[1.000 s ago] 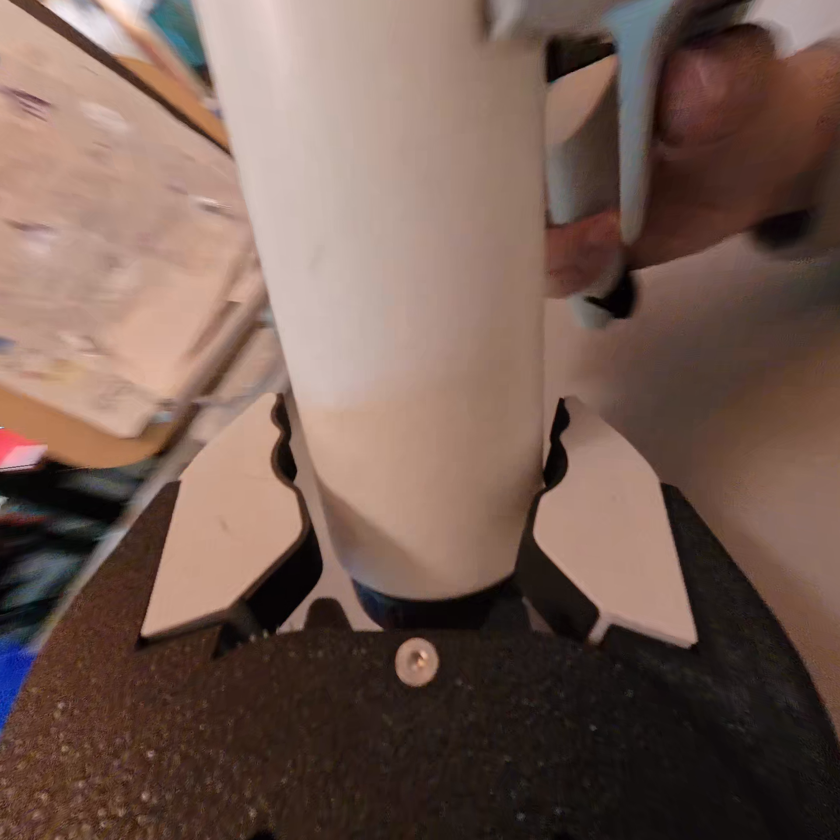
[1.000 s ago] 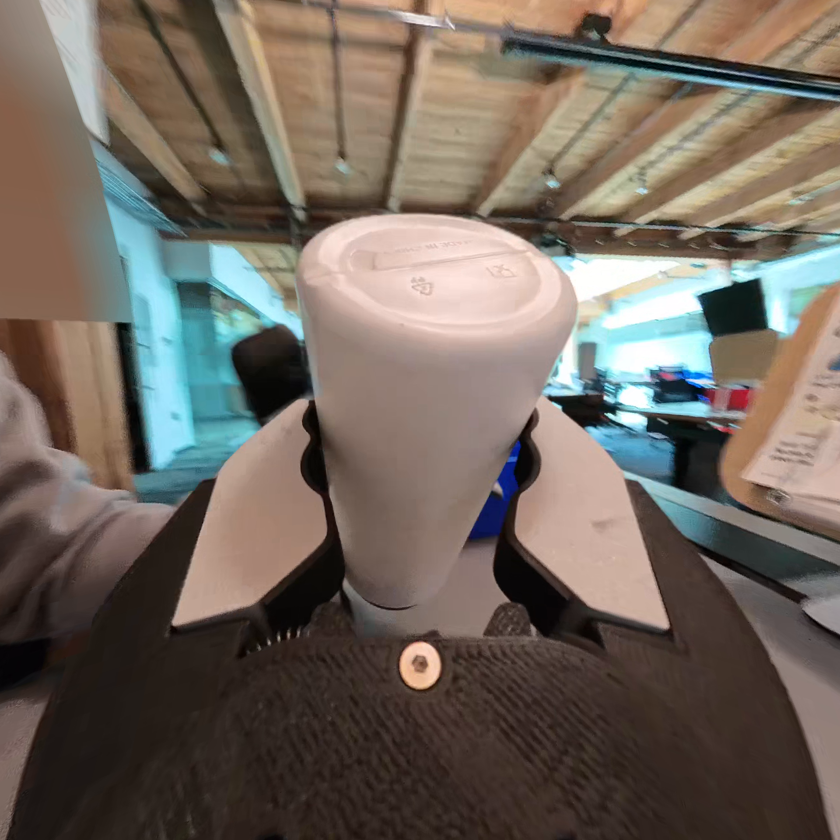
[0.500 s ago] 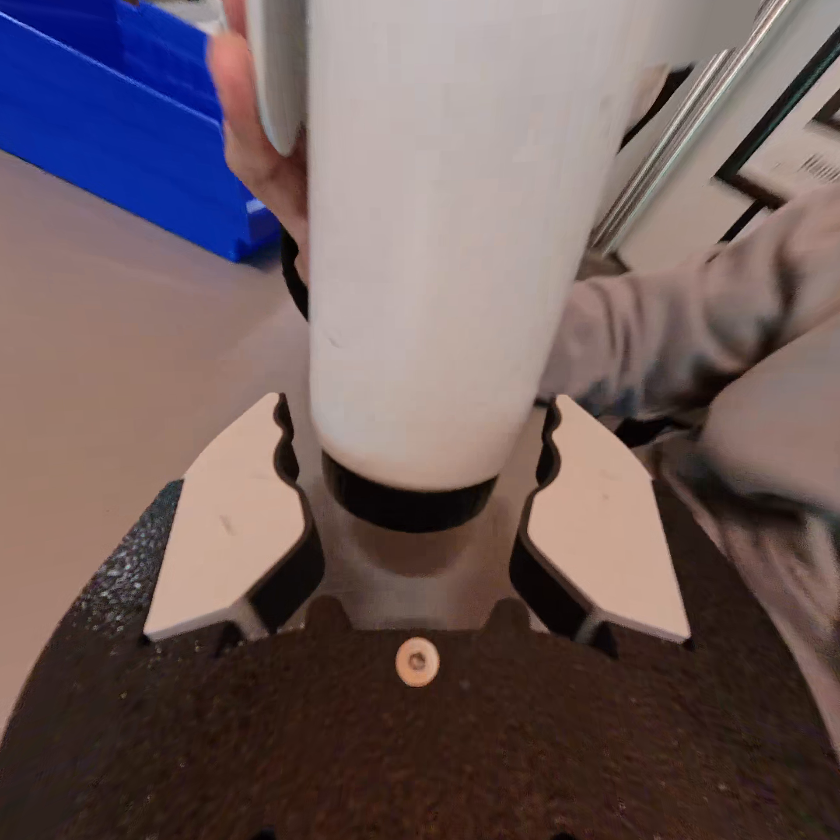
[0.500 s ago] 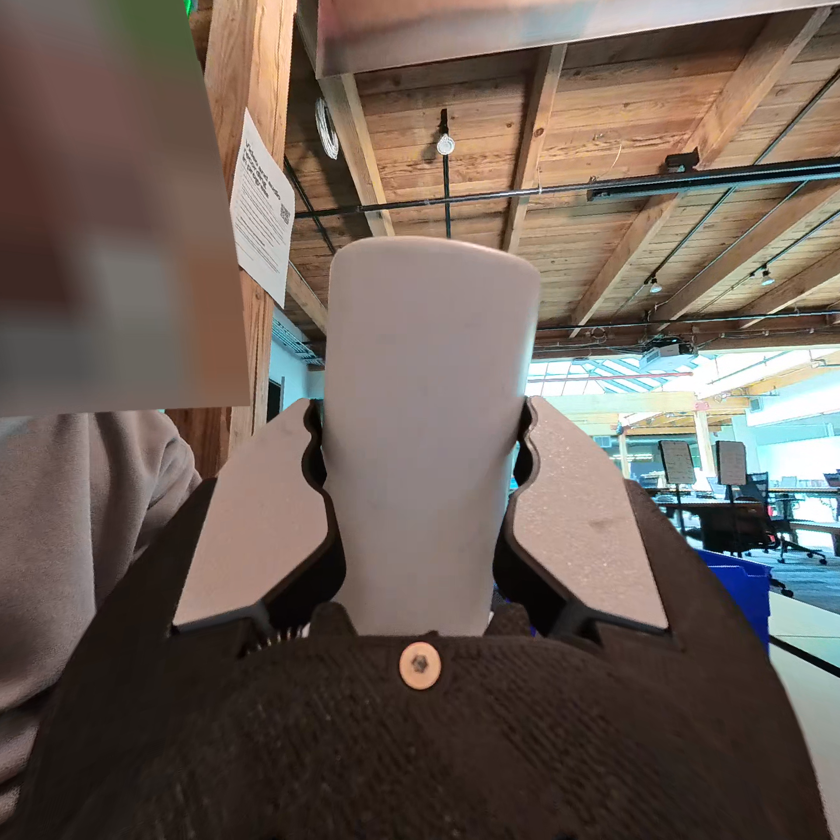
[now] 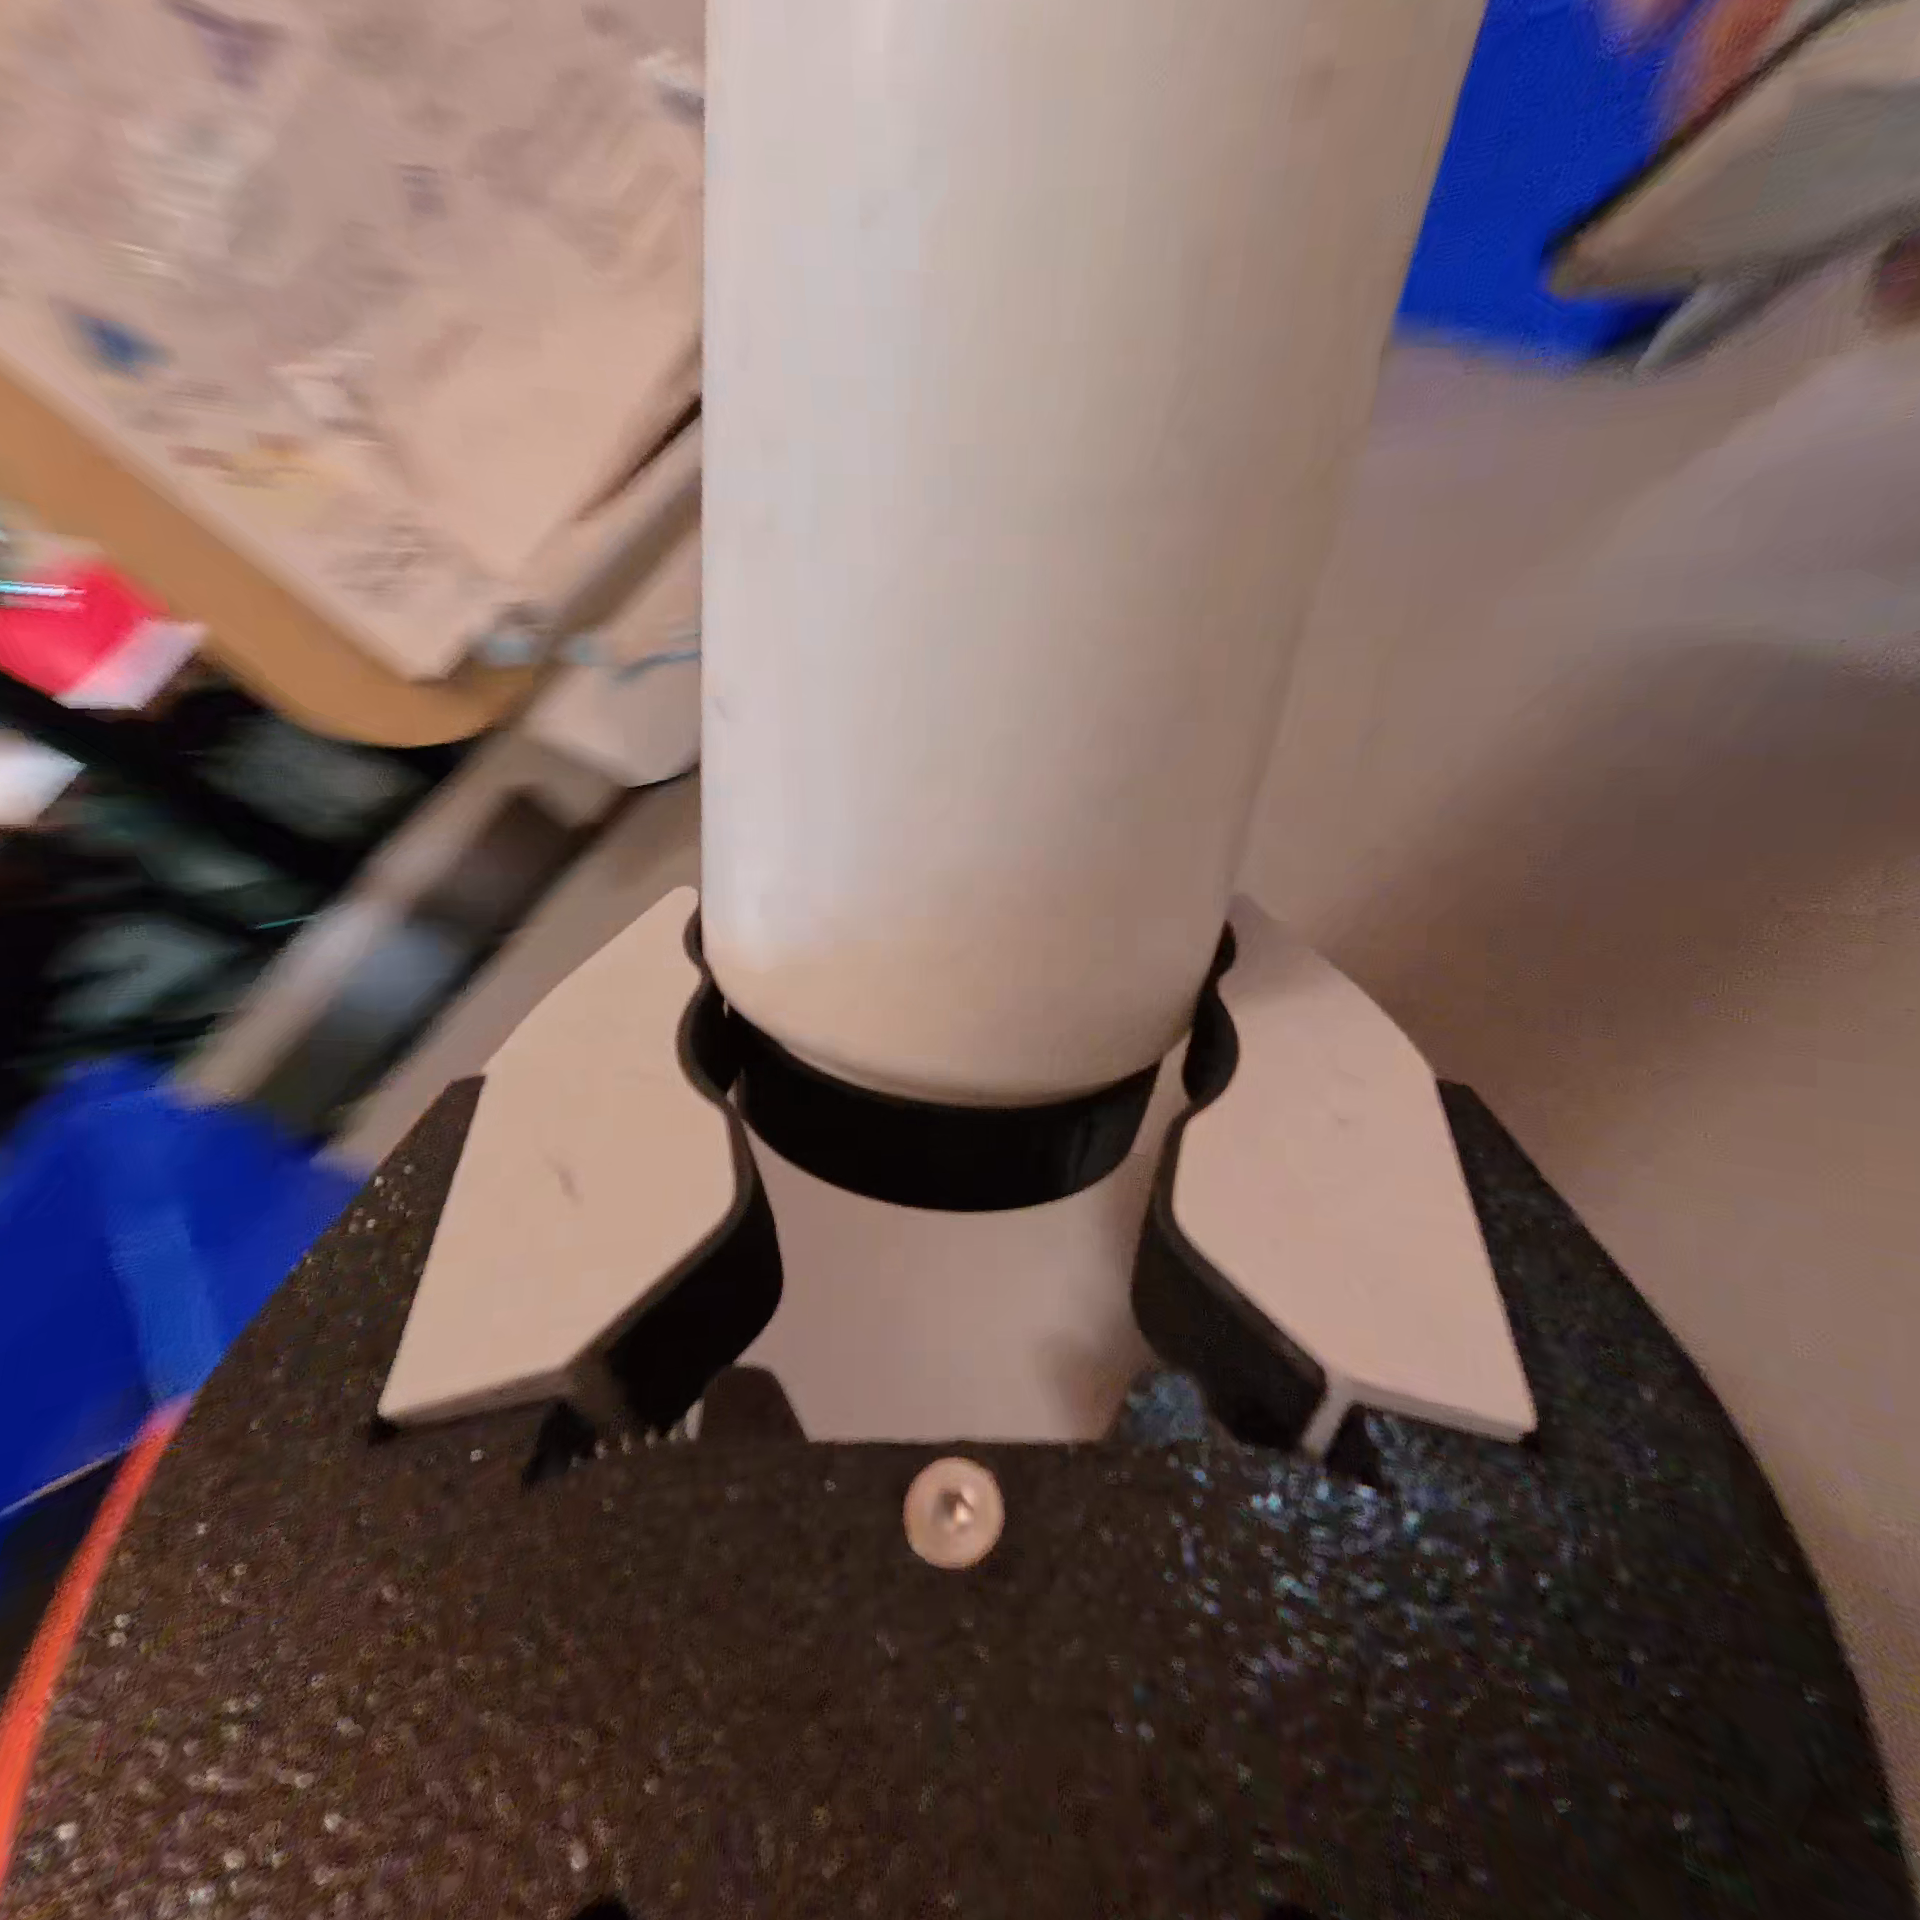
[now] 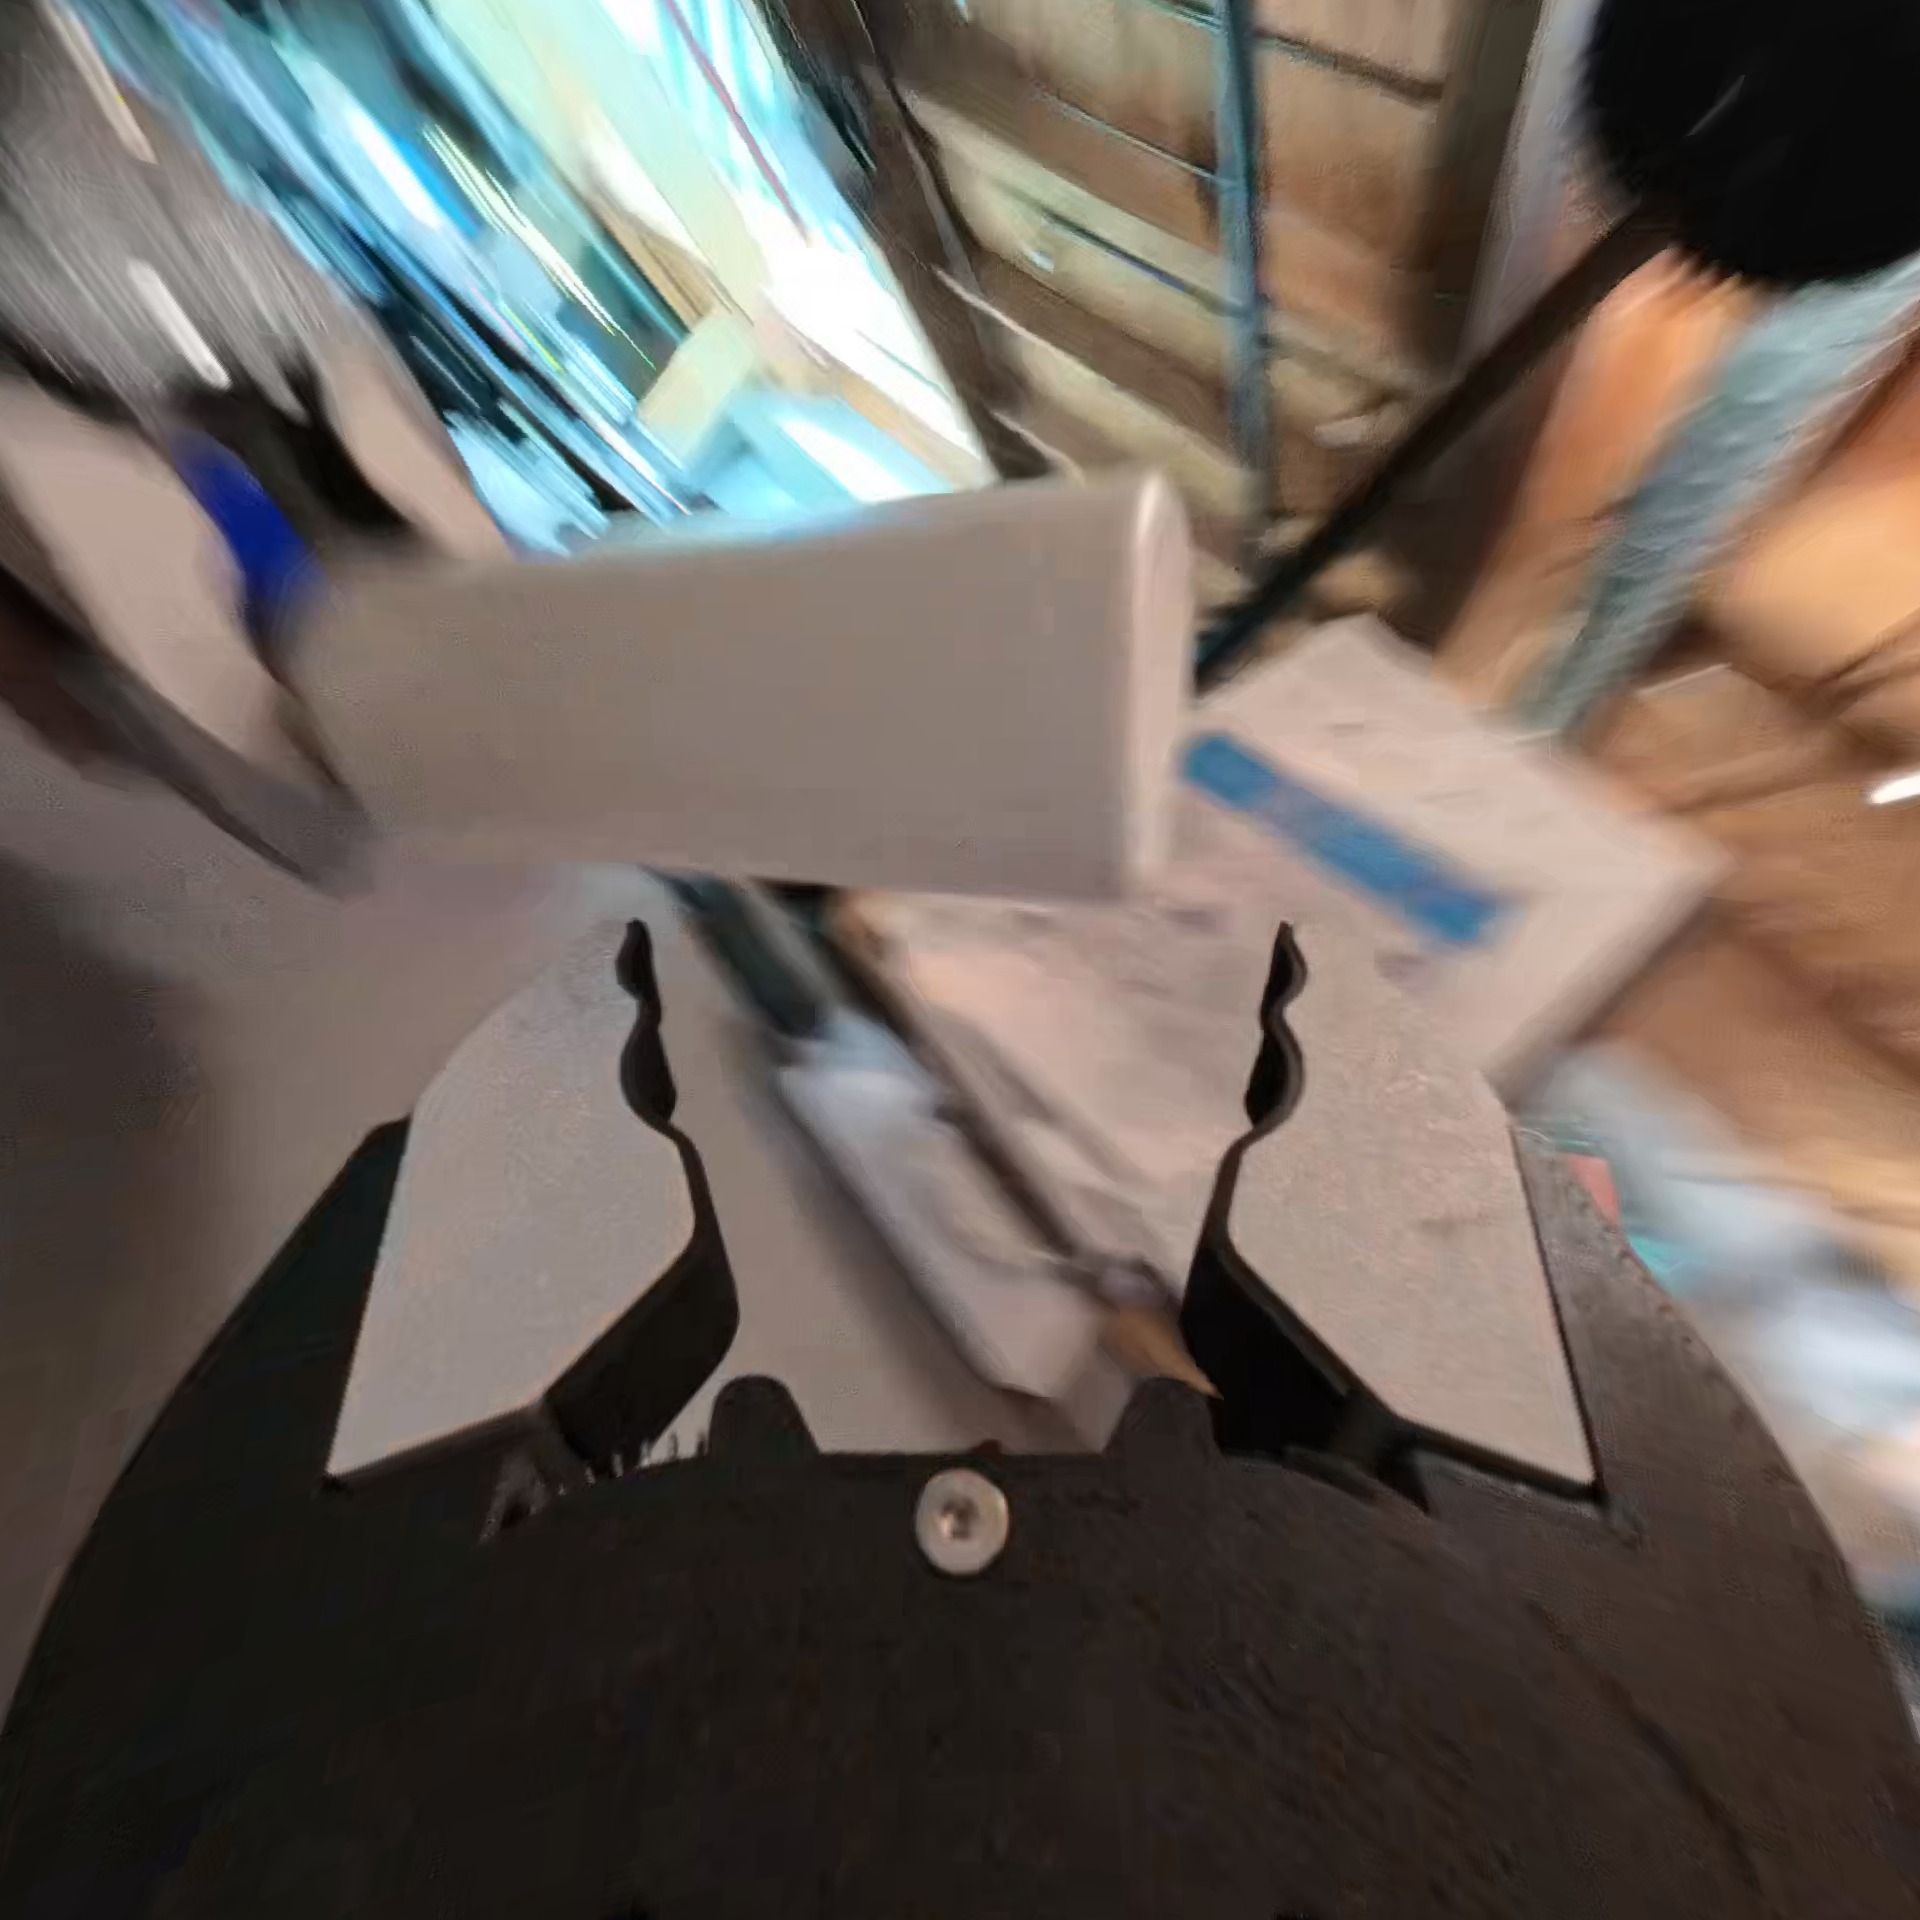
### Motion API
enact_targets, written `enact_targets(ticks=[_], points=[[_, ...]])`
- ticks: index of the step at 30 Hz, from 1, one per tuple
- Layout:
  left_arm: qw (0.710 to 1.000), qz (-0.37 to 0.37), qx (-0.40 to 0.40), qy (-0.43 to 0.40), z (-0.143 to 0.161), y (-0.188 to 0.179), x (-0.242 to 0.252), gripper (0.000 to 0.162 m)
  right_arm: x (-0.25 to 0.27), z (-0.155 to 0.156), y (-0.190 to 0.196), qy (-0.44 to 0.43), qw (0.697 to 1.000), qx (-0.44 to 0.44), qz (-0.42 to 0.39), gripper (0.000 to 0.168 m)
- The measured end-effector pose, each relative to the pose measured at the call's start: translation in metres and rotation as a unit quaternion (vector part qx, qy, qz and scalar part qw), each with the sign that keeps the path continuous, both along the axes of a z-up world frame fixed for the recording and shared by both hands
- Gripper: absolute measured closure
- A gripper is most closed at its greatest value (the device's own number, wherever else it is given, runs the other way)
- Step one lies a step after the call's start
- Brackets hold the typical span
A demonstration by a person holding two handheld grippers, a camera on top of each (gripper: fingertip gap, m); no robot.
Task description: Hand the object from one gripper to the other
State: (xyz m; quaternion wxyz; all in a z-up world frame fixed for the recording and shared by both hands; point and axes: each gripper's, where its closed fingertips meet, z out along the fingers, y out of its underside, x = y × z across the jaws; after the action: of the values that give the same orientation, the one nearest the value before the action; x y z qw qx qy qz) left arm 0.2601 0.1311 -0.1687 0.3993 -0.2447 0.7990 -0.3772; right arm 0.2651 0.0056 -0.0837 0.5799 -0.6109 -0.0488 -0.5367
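left gripper (image 5: pixel 961 997): clamped on the white bottle (image 5: pixel 1018 540) right at its shoulder, just above the black neck ring (image 5: pixel 940 1148), so the bottle sticks out past the fingertips

right gripper (image 6: pixel 961 997): jaws wide apart, holding nothing

bottle from the right cam (image 6: pixel 748 696): lying crosswise just beyond the open fingers, not touching them

background: super blurry, paper-covered board (image 5: pixel 312 312) on the left, blue bin (image 5: pixel 1538 177) behind

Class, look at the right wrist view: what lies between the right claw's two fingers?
Nothing held: the right claw gapes open, with only blurred background between. The white bottle lies crosswise beyond its fingertips.
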Motion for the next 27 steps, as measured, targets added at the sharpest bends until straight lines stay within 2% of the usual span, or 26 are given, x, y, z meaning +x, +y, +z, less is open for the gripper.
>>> enact_targets(ticks=[1,2,3,7,8,12,15,16,22,25,27], points=[[0.997,0.038,0.066,-0.03,0.003,0.014,0.005,0.076,0.006,0.004,-0.007,-0.095,0.99,-0.045,-0.09,0.05],[0.989,0.066,0.125,-0.051,0.004,0.025,0.007,0.076,0.009,0.003,-0.009,-0.163,0.969,-0.101,-0.155,0.05],[0.979,0.088,0.171,-0.062,0.004,0.031,0.009,0.076,0.011,-0.001,-0.006,-0.203,0.949,-0.148,-0.188,0.049],[0.959,0.112,0.245,-0.088,0.007,0.026,0.007,0.076,0.022,-0.04,0.015,-0.219,0.914,-0.278,-0.201,0.046],[0.955,0.111,0.257,-0.094,0.009,0.023,0.005,0.076,0.023,-0.044,0.019,-0.228,0.906,-0.289,-0.207,0.043],[0.933,0.105,0.326,-0.109,0.01,0.011,0.0,0.076,0.013,-0.042,0.039,-0.3,0.872,-0.31,-0.232,0.048],[0.932,0.086,0.331,-0.121,0.009,-0.002,-0.003,0.076,0.013,-0.04,0.041,-0.319,0.857,-0.309,-0.26,0.056],[0.934,0.085,0.325,-0.125,0.011,-0.004,-0.004,0.076,0.016,-0.039,0.038,-0.317,0.855,-0.31,-0.27,0.07],[0.933,0.05,0.308,-0.181,0.026,-0.018,-0.009,0.076,0.018,-0.03,0.029,-0.297,0.87,-0.288,-0.269,0.071],[0.931,0.051,0.26,-0.252,0.046,-0.026,-0.012,0.074,0.028,-0.033,0.017,-0.205,0.909,-0.259,-0.255,0.071],[0.938,0.061,0.191,-0.282,0.065,-0.025,-0.016,0.065,0.036,-0.035,0.006,-0.133,0.929,-0.239,-0.25,0.071]])
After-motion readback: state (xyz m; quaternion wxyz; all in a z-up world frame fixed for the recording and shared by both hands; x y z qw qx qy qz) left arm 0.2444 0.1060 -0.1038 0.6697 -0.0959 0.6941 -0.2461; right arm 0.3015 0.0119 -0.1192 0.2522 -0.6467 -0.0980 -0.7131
